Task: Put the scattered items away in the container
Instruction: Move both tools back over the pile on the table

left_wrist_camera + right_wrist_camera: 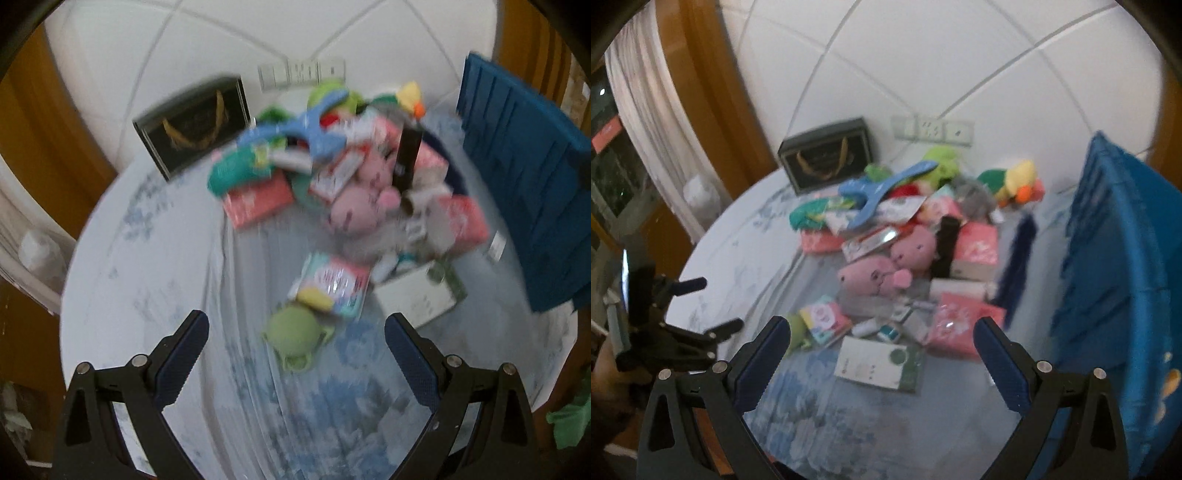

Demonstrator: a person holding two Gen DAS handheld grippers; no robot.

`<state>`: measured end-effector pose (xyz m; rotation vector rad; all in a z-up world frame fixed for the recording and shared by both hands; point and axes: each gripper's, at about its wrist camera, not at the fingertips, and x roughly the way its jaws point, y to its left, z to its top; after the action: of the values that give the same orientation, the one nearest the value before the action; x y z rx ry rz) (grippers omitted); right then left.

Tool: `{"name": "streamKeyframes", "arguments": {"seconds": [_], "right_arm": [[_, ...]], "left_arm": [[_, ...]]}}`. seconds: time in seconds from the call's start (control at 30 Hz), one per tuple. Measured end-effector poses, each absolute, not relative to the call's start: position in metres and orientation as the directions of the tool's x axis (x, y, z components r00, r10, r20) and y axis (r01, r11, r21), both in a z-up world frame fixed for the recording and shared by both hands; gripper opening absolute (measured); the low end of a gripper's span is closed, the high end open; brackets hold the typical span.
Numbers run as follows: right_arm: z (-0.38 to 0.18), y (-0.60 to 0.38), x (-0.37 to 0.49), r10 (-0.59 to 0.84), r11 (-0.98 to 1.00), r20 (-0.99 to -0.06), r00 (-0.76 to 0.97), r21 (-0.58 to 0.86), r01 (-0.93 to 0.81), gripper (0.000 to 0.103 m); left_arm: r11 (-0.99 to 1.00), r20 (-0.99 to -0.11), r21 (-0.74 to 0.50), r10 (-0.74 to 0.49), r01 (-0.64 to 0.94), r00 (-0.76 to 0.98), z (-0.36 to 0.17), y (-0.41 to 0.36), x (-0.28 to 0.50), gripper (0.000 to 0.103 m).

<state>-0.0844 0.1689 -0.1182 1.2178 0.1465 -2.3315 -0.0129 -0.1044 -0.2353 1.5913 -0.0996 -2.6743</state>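
A heap of scattered items covers the round table (129, 280): a pink plush toy (364, 201) (886, 267), red packets (258, 201), a blue hanger-like piece (314, 127) (882, 184), a white box (413, 299) (879, 363) and a pastel packet (332, 284) (825, 317). A small green plush (293, 334) lies nearest my left gripper (295, 325), which is open just in front of it. A blue container (532, 177) (1123, 288) stands at the right. My right gripper (882, 328) is open above the white box, holding nothing. The left gripper (713, 306) also shows in the right wrist view.
A dark gift bag (195, 123) (827, 160) leans on the white padded wall at the back, under wall sockets (301, 72). Wooden trim and a curtain (653, 110) are at the left. A person's hand (605, 369) holds the left tool. Bare tablecloth lies at the left and front.
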Motion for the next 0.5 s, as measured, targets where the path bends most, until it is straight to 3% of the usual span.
{"name": "streamKeyframes", "arguments": {"seconds": [0.5], "right_arm": [[-0.268, 0.046, -0.116, -0.315, -0.824, -0.905, -0.285, 0.112, 0.556, 0.101]], "left_arm": [[-0.998, -0.93, 0.001, 0.021, -0.058, -0.368, -0.37, -0.134, -0.044, 0.097]]}}
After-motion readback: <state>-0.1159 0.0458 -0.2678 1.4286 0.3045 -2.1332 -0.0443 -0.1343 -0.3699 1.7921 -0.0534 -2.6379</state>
